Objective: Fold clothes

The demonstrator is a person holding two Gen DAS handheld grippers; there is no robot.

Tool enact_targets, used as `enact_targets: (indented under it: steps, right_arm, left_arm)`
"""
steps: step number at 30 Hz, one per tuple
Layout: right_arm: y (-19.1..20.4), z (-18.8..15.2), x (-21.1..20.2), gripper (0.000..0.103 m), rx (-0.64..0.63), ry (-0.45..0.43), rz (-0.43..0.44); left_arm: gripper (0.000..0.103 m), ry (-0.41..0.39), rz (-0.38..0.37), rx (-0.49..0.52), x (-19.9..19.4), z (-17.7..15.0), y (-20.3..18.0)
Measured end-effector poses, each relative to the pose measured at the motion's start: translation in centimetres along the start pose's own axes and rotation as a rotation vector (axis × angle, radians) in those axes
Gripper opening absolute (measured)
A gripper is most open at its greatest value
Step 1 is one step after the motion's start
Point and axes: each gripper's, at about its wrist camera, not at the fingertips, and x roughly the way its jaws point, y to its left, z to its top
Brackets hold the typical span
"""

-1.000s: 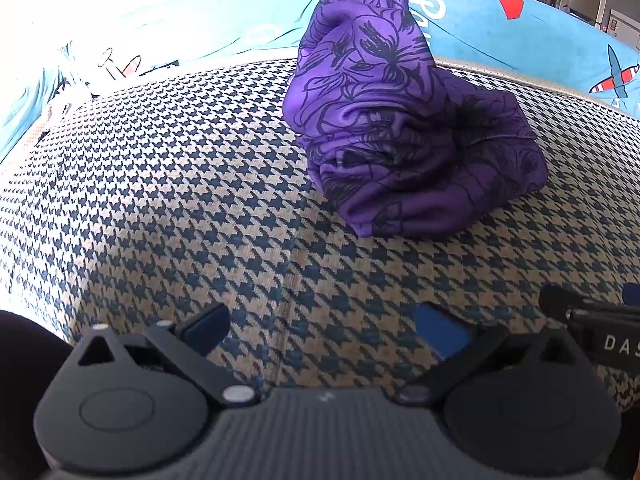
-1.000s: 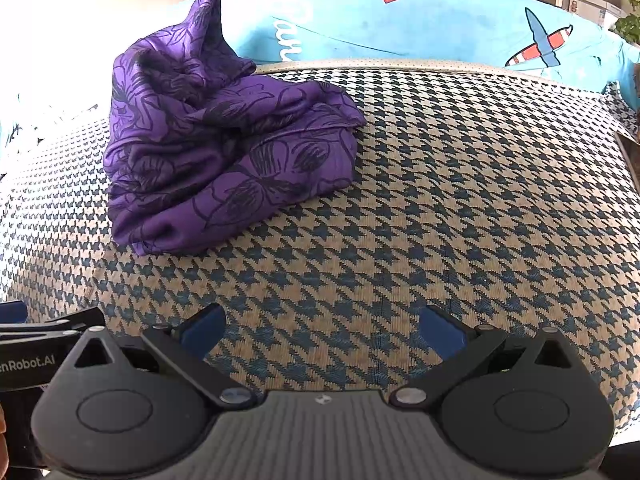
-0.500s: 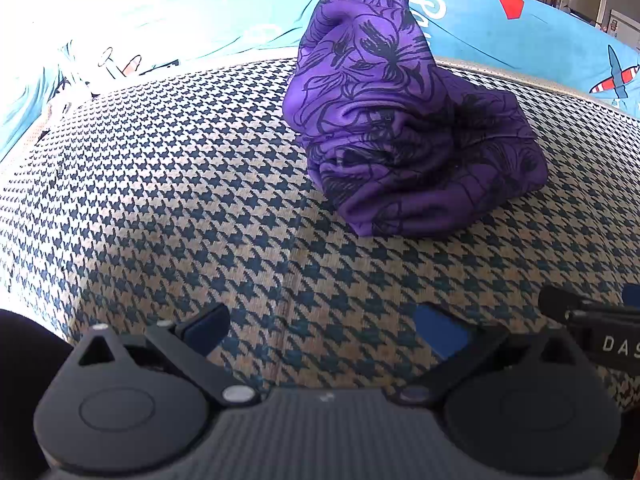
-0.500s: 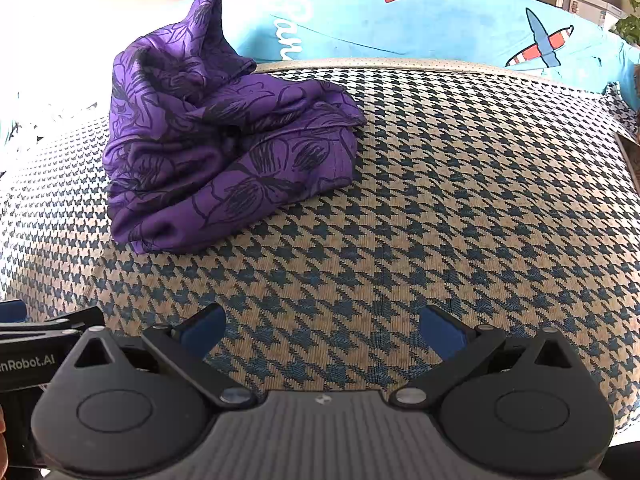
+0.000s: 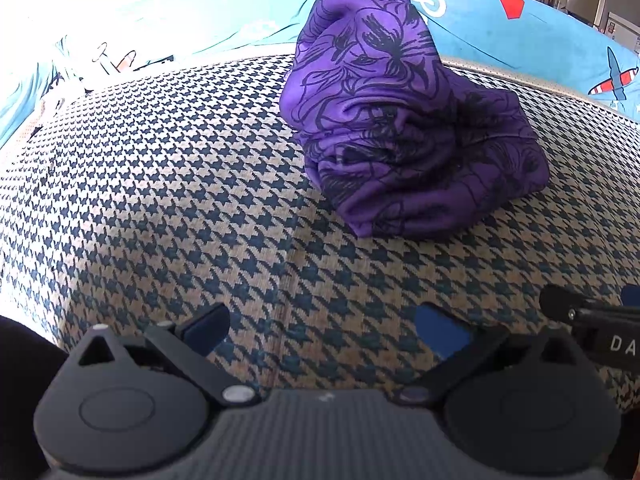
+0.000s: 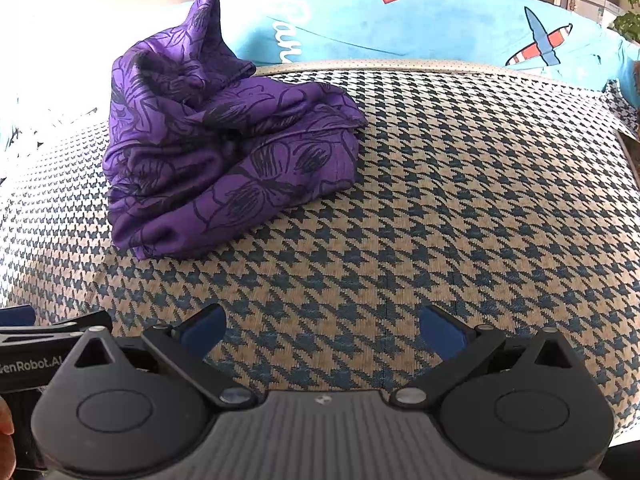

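I am holding both grippers, left gripper (image 5: 324, 330) and right gripper (image 6: 322, 330), spread wide and gripping nothing, crumpled purple garment (image 5: 400, 128) lying upper centre on the houndstooth cover (image 5: 168, 208).

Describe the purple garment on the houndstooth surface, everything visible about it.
The purple garment is thin, soft-looking fabric printed with dark line-drawn flowers. It is not folded: it sits crumpled in a loose heap, with one peak standing up at the back against the blue printed cover. Its lower folds spread onto the houndstooth surface, which alone supports it. Neither the left hand-held gripper nor the right hand-held gripper touches it; both are open and short of it.
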Motion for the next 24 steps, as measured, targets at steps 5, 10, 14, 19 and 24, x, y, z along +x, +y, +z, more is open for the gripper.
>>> enact_targets:
  steps: [5,10,14,19,24]
  right_arm:
    - [0.4,0.1,0.2,0.103,-0.018,-0.012,-0.005]
    - [0.0,1.2,1.0,0.103,0.029,0.006,0.041]
    - [-0.3,2.8,1.4,0.103,0.042,0.001,0.049]
    - [-0.3,4.8,1.9,0.103,0.020,-0.009,0.055]
    - [-0.3,6.5,3.4,0.103,-0.031,0.007,0.060]
  left_arm:
    - [0.103,0.003,-0.010,0.005,0.6,0.2,0.7]
    - [0.103,0.005,-0.018,-0.005,1.2,1.2,1.4]
    - [0.103,-0.006,-0.024,-0.014,1.2,2.7,1.9]
    - [0.103,-0.035,-0.046,-0.016,0.6,5.5,1.7]
    - [0.103,-0.078,-0.055,0.016,-0.3,8.5,-0.1]
